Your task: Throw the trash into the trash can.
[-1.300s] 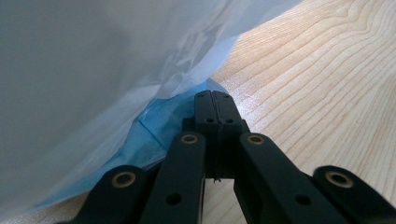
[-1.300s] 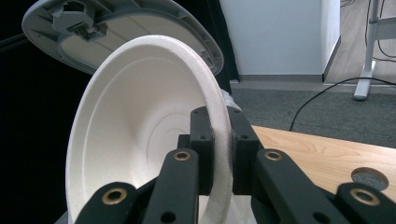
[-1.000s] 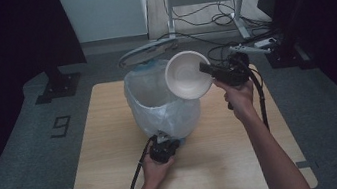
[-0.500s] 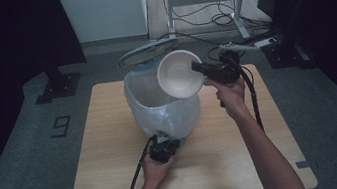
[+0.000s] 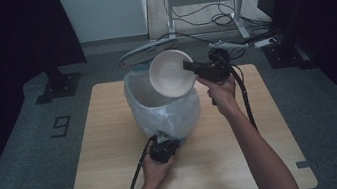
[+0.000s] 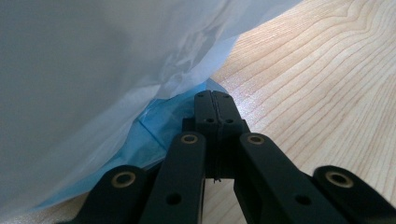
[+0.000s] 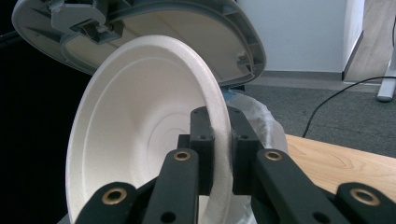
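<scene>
Your right tool (image 5: 187, 65) is clamped on the rim of the white foam bowl (image 5: 170, 73). In the right gripper view the two jaws press the rim from either side, and the bowl (image 7: 144, 135) stands on edge with its hollow facing left. The bowl hangs tilted above the open mouth of the bin (image 5: 161, 106), just below the bin's raised grey lid (image 5: 142, 54). In the right gripper view the lid (image 7: 154, 28) sits directly over the bowl.

Your left tool (image 5: 162, 143) rests at the foot of the bin, on the side nearest you. In the left gripper view its jaws (image 6: 211, 105) are fully closed, pad against pad. The tips lie at the blue bin liner (image 6: 161, 123), where it bunches against the bench (image 6: 317, 84). Whether liner film is pinched between the pads cannot be told. The white bag (image 5: 169, 112) drapes over the bin wall above the tool.

Compared with the earlier high view, your right hand (image 5: 220, 91) has carried the bowl sideways across the bin, away from the bench's right edge, so the bowl now lies more squarely over the opening. The grip on the rim is unchanged. Your left hand (image 5: 154, 167) and its tool hold the same place at the bin's foot.
</scene>
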